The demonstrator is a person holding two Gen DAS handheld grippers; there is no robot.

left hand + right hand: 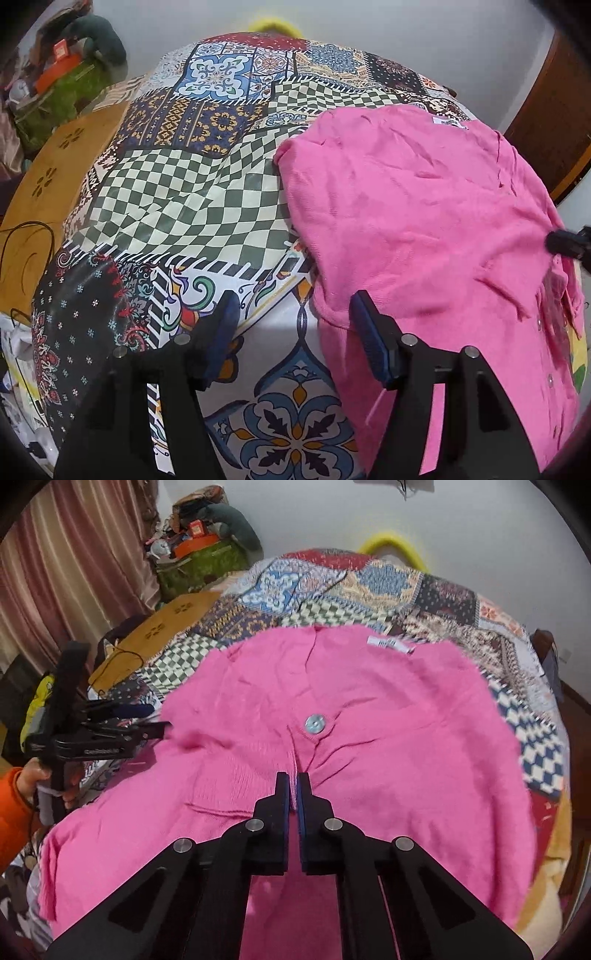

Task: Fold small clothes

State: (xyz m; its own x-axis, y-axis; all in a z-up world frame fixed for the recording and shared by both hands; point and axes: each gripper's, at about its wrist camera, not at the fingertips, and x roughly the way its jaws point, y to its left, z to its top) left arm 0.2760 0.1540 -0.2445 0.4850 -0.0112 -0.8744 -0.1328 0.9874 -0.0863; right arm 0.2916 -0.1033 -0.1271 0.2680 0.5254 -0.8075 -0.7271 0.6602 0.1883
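A pink knitted cardigan (369,716) with a pale blue button (314,724) and a white neck label (390,643) lies on the patchwork bedspread (406,587). My right gripper (293,779) is shut on a pinch of its front edge just below the button. In the left wrist view the cardigan (424,221) lies to the right. My left gripper (291,306) is open and empty over the bedspread (177,192), its right finger (369,332) at the cardigan's left edge. The left gripper also shows in the right wrist view (147,723), at the cardigan's left side.
A yellow-brown cloth (40,184) with a black cable lies at the bed's left edge. A cluttered green box (199,565) stands by the pink curtain (66,572). A yellow hoop (391,542) sits behind the bed. A wooden door (554,122) is at right.
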